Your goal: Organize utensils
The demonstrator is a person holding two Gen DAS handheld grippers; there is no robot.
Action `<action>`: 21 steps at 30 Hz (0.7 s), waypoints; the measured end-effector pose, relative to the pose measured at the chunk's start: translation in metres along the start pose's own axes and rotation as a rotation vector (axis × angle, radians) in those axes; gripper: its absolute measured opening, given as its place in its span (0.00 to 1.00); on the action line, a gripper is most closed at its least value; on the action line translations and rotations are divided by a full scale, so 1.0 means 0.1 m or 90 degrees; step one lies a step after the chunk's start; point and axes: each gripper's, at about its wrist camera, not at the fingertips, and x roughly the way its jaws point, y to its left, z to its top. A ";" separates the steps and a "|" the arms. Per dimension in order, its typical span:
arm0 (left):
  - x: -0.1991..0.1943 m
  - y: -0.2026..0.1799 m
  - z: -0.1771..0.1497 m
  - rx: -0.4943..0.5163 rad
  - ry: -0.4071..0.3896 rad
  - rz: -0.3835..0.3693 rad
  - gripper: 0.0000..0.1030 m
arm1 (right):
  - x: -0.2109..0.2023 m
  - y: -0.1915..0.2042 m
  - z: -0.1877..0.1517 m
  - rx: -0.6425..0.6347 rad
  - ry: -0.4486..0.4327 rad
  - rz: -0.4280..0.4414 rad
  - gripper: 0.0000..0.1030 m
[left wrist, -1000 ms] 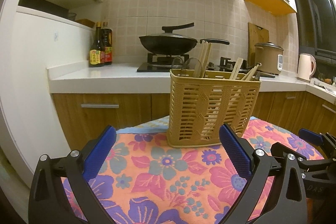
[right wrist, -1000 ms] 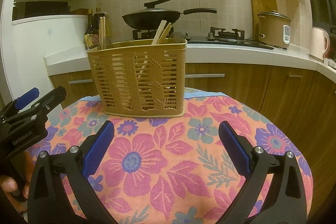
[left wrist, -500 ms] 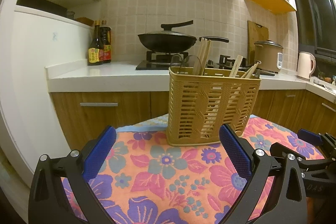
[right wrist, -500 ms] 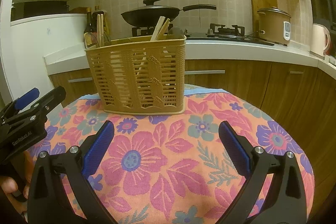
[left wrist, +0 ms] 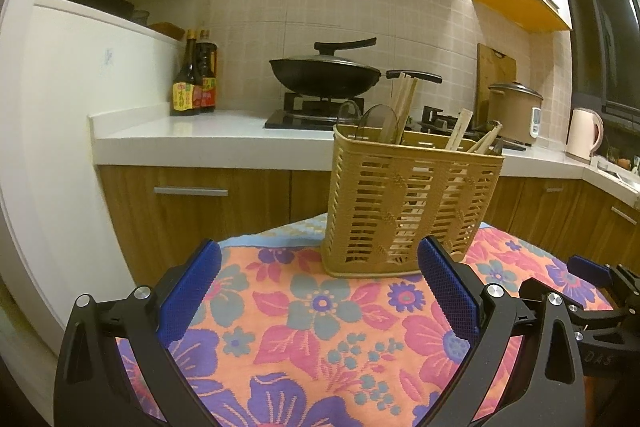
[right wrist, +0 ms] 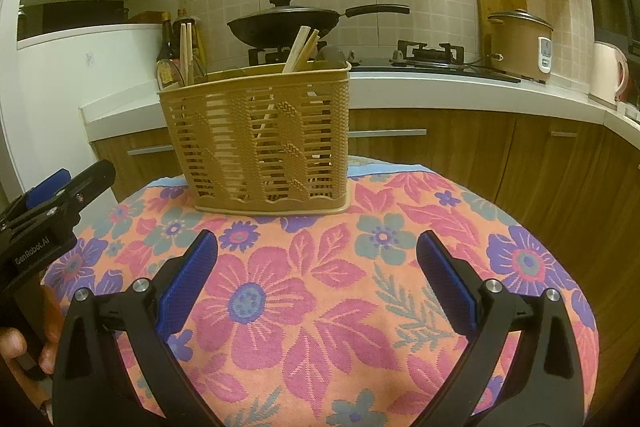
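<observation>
A tan slatted utensil basket [left wrist: 408, 207] stands upright at the far side of a flower-patterned tablecloth [left wrist: 320, 311]; it also shows in the right wrist view [right wrist: 260, 143]. Wooden chopsticks [left wrist: 404, 107] and clear spoons [left wrist: 376, 123] stick up from it. My left gripper [left wrist: 318, 287] is open and empty, a short way in front of the basket. My right gripper [right wrist: 316, 279] is open and empty, also in front of the basket. Each gripper shows at the edge of the other's view.
Behind the table runs a white kitchen counter [left wrist: 192, 135] with wooden cabinets below. On it stand two sauce bottles [left wrist: 196, 79], a black wok [left wrist: 324, 75] on the stove, a rice cooker [left wrist: 516, 111] and a kettle [left wrist: 582, 135].
Both views have tilted up slightly, so the basket sits a little lower in frame. Both grippers stay open and empty. The basket has not moved.
</observation>
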 end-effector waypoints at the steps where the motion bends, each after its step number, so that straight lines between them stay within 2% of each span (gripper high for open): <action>1: 0.00 0.00 0.00 0.000 0.000 0.000 0.93 | 0.00 -0.01 0.00 0.001 0.000 0.000 0.92; 21: 0.01 0.01 0.02 0.004 0.003 0.001 0.93 | -0.01 -0.01 0.00 0.001 0.000 0.000 0.92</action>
